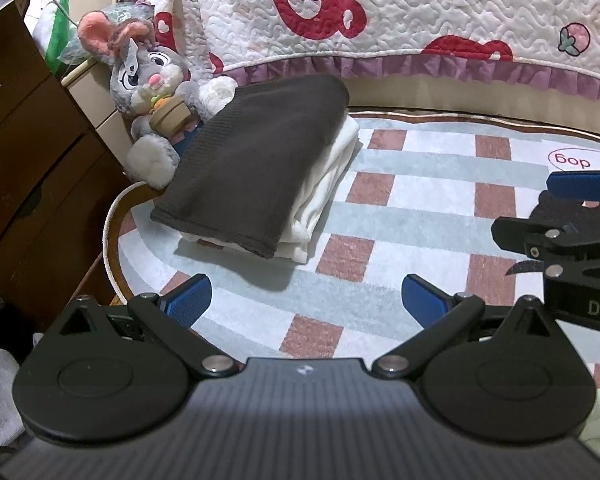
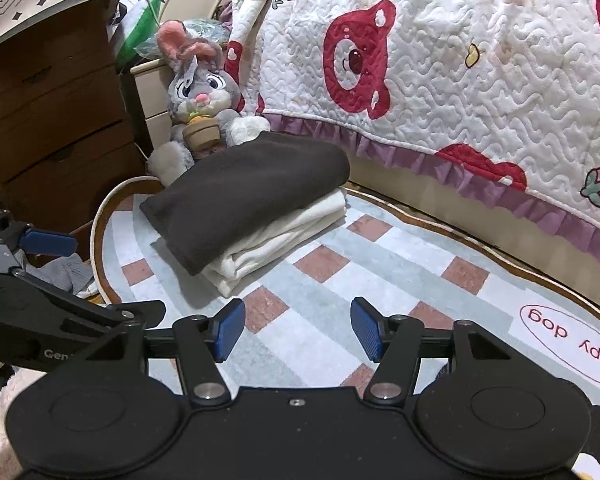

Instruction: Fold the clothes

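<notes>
Item 1, left gripper (image 1: pixel 306 300): jaws wide apart, nothing between the blue pads, hanging over the checked rug (image 1: pixel 420 200).

Item 2, right gripper (image 2: pixel 298 330): jaws wide apart, likewise empty.

Item 3, dark folded garment (image 1: pixel 256 160): ahead and left of both grippers, resting on 1 folded white garment (image 2: pixel 284 236).

Judgement: stacking looks complete; any squaring-up should press the near hems level from above.

Edges: plush rabbit (image 1: pixel 152 80) touches the stack's far end; bed quilt (image 2: pixel 460 80) beyond. Open rug lies ahead and right.
</notes>
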`<action>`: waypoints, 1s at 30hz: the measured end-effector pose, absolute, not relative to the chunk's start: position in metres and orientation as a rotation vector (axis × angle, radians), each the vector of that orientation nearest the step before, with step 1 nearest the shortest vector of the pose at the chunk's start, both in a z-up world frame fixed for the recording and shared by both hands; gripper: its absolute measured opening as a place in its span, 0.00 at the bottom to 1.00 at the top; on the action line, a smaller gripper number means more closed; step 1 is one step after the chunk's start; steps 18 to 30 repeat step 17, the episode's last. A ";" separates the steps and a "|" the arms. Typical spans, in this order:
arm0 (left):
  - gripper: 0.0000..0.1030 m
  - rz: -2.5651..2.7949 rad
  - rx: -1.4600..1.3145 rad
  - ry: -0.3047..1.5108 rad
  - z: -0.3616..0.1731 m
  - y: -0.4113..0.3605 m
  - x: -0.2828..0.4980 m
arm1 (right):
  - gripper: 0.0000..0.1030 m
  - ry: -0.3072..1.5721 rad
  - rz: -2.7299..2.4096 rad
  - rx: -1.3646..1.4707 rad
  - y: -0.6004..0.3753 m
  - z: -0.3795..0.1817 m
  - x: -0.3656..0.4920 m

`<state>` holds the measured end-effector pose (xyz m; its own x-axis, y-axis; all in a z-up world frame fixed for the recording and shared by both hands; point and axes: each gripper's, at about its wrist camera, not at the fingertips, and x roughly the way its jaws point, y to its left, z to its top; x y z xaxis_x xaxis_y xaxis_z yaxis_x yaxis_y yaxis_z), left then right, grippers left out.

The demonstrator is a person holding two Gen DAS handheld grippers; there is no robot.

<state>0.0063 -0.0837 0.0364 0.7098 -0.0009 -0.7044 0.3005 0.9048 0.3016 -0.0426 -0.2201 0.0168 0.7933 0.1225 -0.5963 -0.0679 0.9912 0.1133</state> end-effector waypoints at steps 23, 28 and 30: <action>1.00 -0.169 0.433 0.758 0.034 -0.083 0.004 | 0.63 0.653 0.096 0.099 -0.218 0.017 -0.044; 1.00 -0.169 0.433 0.758 0.034 -0.083 0.004 | 0.63 0.653 0.096 0.099 -0.218 0.017 -0.044; 1.00 -0.169 0.433 0.758 0.034 -0.083 0.004 | 0.63 0.653 0.096 0.099 -0.218 0.017 -0.044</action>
